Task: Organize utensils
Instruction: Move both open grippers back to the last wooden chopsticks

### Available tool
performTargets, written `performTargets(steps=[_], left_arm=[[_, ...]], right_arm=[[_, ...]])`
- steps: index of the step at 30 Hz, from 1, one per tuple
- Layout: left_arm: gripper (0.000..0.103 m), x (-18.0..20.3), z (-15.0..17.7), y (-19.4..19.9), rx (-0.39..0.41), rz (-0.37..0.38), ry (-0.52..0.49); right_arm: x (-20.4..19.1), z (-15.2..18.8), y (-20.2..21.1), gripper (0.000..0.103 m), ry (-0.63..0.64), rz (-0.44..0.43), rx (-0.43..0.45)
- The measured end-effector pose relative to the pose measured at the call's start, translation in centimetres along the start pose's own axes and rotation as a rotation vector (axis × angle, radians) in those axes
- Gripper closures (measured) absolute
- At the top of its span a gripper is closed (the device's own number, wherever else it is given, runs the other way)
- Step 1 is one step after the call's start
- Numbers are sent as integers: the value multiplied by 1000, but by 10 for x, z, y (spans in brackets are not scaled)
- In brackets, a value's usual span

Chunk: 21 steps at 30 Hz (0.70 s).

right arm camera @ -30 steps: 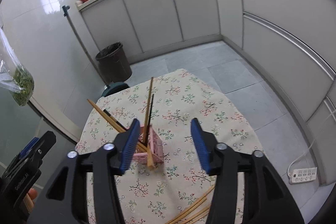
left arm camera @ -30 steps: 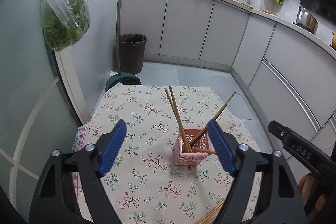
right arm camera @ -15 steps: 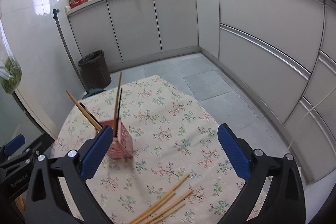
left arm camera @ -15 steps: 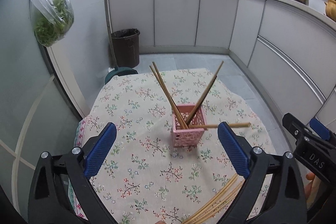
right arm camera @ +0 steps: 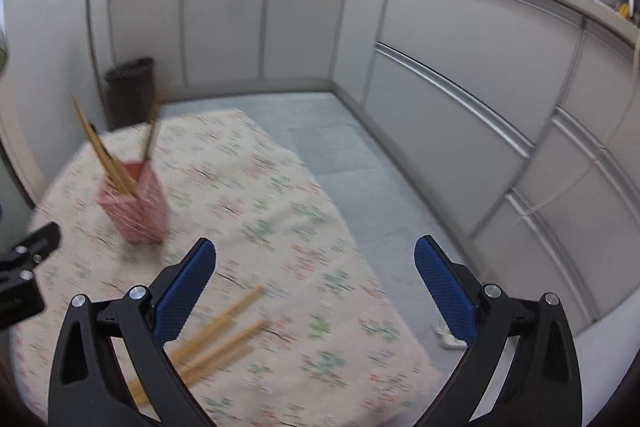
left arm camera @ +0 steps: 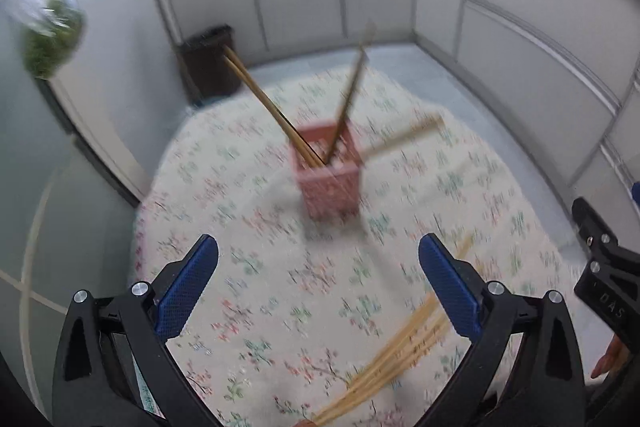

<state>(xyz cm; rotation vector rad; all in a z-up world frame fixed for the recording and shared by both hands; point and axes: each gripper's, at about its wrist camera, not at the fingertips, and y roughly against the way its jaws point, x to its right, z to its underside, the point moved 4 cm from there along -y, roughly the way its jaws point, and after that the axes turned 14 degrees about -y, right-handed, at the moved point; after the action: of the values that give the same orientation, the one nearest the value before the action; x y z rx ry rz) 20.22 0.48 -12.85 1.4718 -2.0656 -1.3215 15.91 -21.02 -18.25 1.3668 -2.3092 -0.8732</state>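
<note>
A pink lattice basket (left arm camera: 328, 179) stands on the flowered tablecloth (left arm camera: 248, 267) and holds several wooden chopsticks (left arm camera: 272, 111); one leans out low to the right. A loose bundle of chopsticks (left arm camera: 400, 355) lies on the cloth near the front right. My left gripper (left arm camera: 318, 247) hangs above the cloth in front of the basket, its jaws opening wide with nothing between them. In the right wrist view the basket (right arm camera: 134, 207) is at the left and the loose chopsticks (right arm camera: 216, 339) lie under the left finger. My right gripper (right arm camera: 315, 247) is open and empty.
A dark waste bin (left arm camera: 208, 67) stands on the floor beyond the table, below a hanging bag of greens (left arm camera: 52, 39). Grey cabinets (right arm camera: 460, 107) curve round the room. The table's right edge (right arm camera: 360, 247) drops to tiled floor, where a power strip (right arm camera: 448, 337) lies.
Both grippers have opened wider and come down and back from the basket. The loose chopsticks now show larger near the fingers. One chopstick in the basket has tipped low to the right.
</note>
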Motion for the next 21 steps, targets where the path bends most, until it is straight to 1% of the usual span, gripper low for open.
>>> performTargets(steps=[2, 3, 4, 6, 8, 10, 13, 15, 17, 18, 20, 21], left_arm=[[7, 23, 9, -21, -91, 112, -40], [7, 32, 12, -28, -122, 152, -47], [7, 44, 17, -39, -161, 205, -52], [7, 69, 21, -53, -201, 266, -70], [7, 89, 21, -61, -207, 274, -115], [7, 110, 16, -70, -211, 262, -175], [7, 135, 4, -93, -228, 245, -235], [10, 141, -4, -108, -242, 235, -235], [22, 146, -11, -127, -270, 245, -214], [25, 148, -12, -132, -280, 257, -211], [40, 152, -14, -150, -311, 267, -215], [43, 153, -14, -155, -320, 264, -219]], right_arm=[[16, 11, -8, 6, -2, 65, -38], [28, 16, -14, 6, -28, 86, -81], [37, 16, -18, 6, -58, 82, -113], [58, 15, -24, 6, -154, 64, -168], [75, 13, -27, 6, -236, 61, -182], [90, 13, -28, 6, -308, 51, -192], [104, 14, -34, 6, -363, 41, -219], [110, 17, -39, 6, -385, 38, -243], [115, 20, -44, 6, -416, 24, -273], [119, 21, -46, 6, -435, 15, -290], [124, 24, -51, 6, -471, -3, -319], [125, 26, -54, 6, -485, -8, -340]])
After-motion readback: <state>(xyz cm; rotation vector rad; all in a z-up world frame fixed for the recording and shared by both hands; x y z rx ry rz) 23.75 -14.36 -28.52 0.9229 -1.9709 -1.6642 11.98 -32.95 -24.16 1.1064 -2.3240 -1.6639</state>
